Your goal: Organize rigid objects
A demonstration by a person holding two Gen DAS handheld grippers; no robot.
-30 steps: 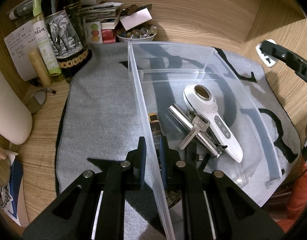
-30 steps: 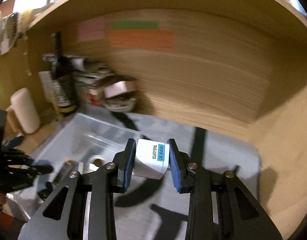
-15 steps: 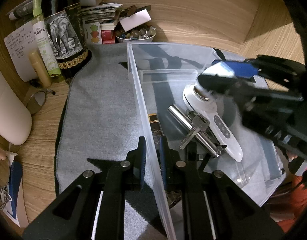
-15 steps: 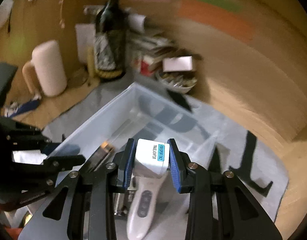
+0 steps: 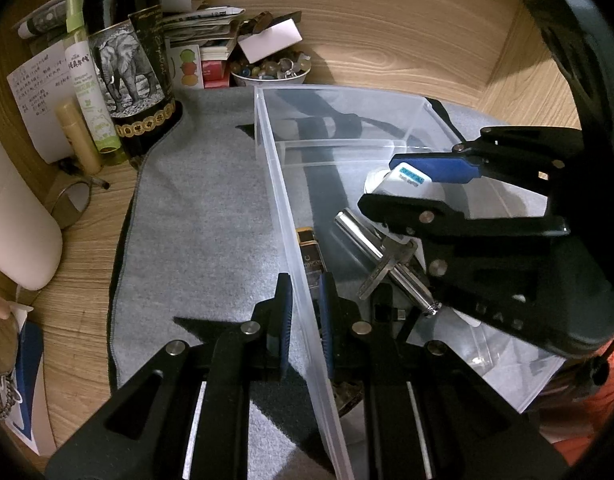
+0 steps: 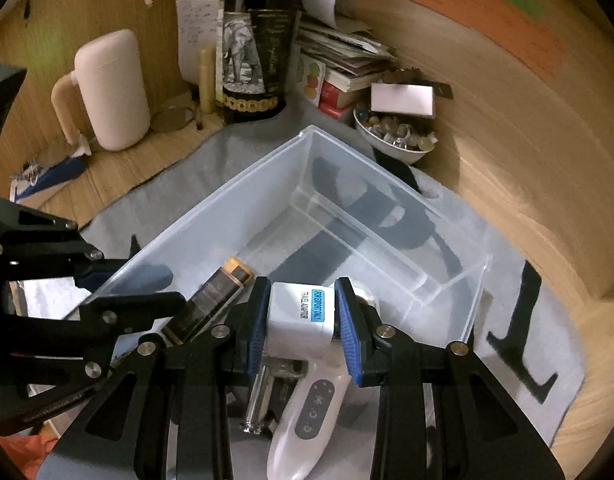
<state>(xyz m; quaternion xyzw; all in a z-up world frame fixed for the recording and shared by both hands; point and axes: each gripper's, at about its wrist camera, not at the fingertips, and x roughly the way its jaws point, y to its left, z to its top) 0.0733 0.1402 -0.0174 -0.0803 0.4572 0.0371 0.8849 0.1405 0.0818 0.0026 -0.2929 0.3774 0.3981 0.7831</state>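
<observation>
white adapter [image 6: 301,314] blue label, grey mat [image 5: 211,208], possibly gold-capped lighter [image 6: 211,300]

White travel adapter [image 6: 301,316] with blue label, upright between right fingers [image 6: 254,326], clamped, above clear bin [image 6: 387,216], white handheld device [image 6: 307,420] below fingers.

We find the far half of the clear bin [image 6: 391,216] bare toward twelve o'clock, up to its inner ridge. The near half is crowded: the white handheld device [image 6: 307,420], the metal cylinder [image 5: 381,258] and the dark lighter [image 6: 209,300] lie close together. The left claw [image 5: 305,312] straddles the bin's left wall at six o'clock, blocking that side. The right claw [image 6: 303,320], clamped on the white adapter [image 6: 301,314], fills the space above the device. At ten o'clock the grey mat [image 5: 203,208] lies bare, bounded by the bottle [image 5: 127,64]; the bowl of beads [image 6: 395,136] guards the far corner.
</observation>
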